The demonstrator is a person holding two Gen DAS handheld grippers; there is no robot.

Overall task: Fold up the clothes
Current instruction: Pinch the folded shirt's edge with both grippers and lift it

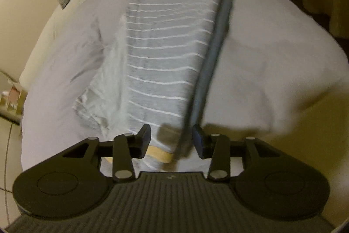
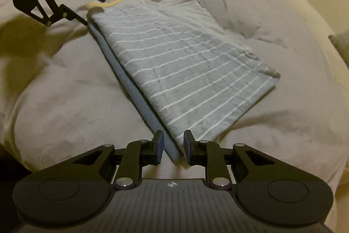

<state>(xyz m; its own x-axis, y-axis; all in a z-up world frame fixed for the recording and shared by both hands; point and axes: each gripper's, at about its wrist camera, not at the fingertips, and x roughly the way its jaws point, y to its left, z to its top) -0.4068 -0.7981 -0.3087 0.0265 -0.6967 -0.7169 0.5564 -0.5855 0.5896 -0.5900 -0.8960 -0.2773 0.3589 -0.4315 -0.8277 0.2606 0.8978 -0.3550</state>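
Left wrist view blurred; striped garment point(image 1: 161, 62) folded on bedding point(image 1: 272, 54), far edge smeared. Left gripper point(image 1: 171, 141) and right gripper point(image 2: 173, 146) both parted, empty. No legible writing.

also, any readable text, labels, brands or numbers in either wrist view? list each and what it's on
No readable words or numbers in either view.
Small pale emblem on the ribbed black body of the right gripper: a symbol, no letters legible.
Fainter emblem on the left gripper body: too blurred to read.
Grey folded shirt with white stripes: no print or tag visible.
Small boxes beside the pale grey bedcover: too small and blurred to read.
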